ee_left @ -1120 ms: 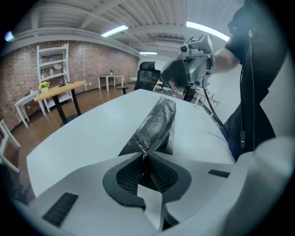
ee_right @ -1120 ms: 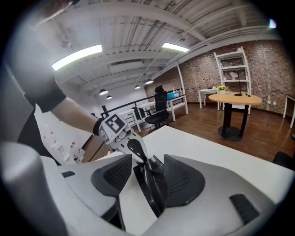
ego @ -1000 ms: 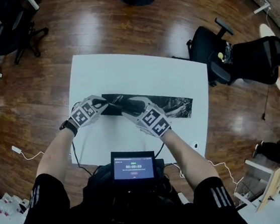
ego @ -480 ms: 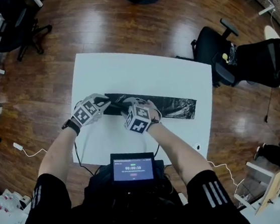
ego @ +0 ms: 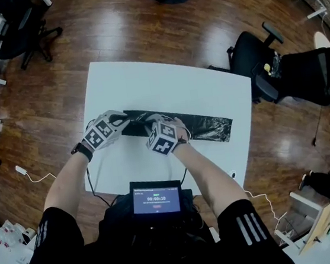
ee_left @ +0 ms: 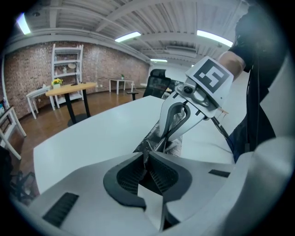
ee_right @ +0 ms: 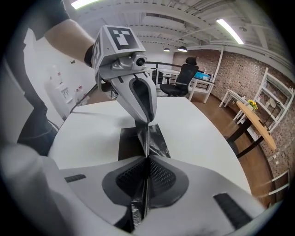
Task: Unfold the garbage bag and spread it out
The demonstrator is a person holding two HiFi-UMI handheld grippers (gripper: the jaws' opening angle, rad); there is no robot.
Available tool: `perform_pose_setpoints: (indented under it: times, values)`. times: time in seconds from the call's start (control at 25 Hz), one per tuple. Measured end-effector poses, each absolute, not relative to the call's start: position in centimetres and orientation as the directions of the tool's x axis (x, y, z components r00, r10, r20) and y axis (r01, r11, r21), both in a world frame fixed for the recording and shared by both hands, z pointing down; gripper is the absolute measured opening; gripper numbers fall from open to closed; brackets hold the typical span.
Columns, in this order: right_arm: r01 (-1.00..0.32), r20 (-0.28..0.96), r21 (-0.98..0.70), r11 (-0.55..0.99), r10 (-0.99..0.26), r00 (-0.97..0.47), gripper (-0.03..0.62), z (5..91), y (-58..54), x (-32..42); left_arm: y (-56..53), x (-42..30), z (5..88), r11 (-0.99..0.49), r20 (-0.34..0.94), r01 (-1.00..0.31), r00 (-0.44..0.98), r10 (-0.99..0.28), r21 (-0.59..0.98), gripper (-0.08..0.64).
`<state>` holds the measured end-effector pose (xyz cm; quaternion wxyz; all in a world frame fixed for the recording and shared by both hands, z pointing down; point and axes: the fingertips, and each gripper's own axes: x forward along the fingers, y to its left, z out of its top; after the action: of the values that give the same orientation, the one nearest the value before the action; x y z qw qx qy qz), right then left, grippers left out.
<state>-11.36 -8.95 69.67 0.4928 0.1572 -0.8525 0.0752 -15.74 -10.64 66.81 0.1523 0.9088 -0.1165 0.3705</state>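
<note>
While two claws meet over it, one black bag point(ego: 207, 127) lies as a long folded strip across the middle of the single white worktop point(ego: 165, 86). Its right end is near the worktop's right edge and its left end is under the claws, left of the worktop's centre.

The left claw point(ego: 128, 120) pinches the bag's left end. The thin film is caught between its two ribbed pads while the jaws ease slightly apart. The right claw point(ego: 150, 122) faces it just beside, tip near tip. Its jaws are closing on a raised fold of the same bag, and the film stands on edge between the pads. Between the two grips the plastic lifts off the worktop in a crinkled ridge, and the rest of the strip stays flat.

Each claw carries one marker cube, two in all, and a hand holds each. Both forearms reach in from the worktop's near edge.

One small lit screen point(ego: 156, 199) sits at the person's chest, just short of that near edge.

Two black chairs point(ego: 252, 64) stand off the worktop's right side. One more stands beyond its far left corner, on the wooden floor point(ego: 48, 107) that surrounds the worktop.
</note>
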Motion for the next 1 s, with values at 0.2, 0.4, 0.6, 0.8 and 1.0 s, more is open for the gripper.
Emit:
perform_pose_setpoints:
  times: [0.2, 0.4, 0.6, 0.8, 1.0]
  values:
    - [-0.369, 0.856, 0.028, 0.929, -0.213, -0.472, 0.029, 69.2, -10.2, -10.9, -11.0, -16.6, 64.4, -0.935, 0.685, -0.343, 0.702, -0.194, 0.086, 0.023]
    - [-0.395, 0.844, 0.034, 0.918, -0.238, -0.481, 0.029, 68.4, -11.8, -10.5, -9.7, -16.8, 63.9, -0.928, 0.661, -0.373, 0.699, -0.272, 0.013, 0.023]
    - [-0.439, 0.833, 0.021, 0.898, -0.258, -0.490, 0.029, 67.9, -13.4, -10.4, -7.4, -16.1, 67.7, -0.953, 0.739, -0.301, 0.647, -0.187, 0.023, 0.023]
    - [-0.421, 0.835, 0.053, 0.906, -0.271, -0.479, 0.029, 67.4, -14.9, -10.2, -6.8, -15.4, 70.1, -0.968, 0.787, -0.249, 0.602, -0.134, 0.026, 0.023]
    - [-0.431, 0.823, 0.076, 0.899, -0.300, -0.482, 0.029, 66.5, -17.2, -10.2, -6.5, -15.2, 71.0, -0.973, 0.807, -0.227, 0.580, -0.113, 0.027, 0.023]
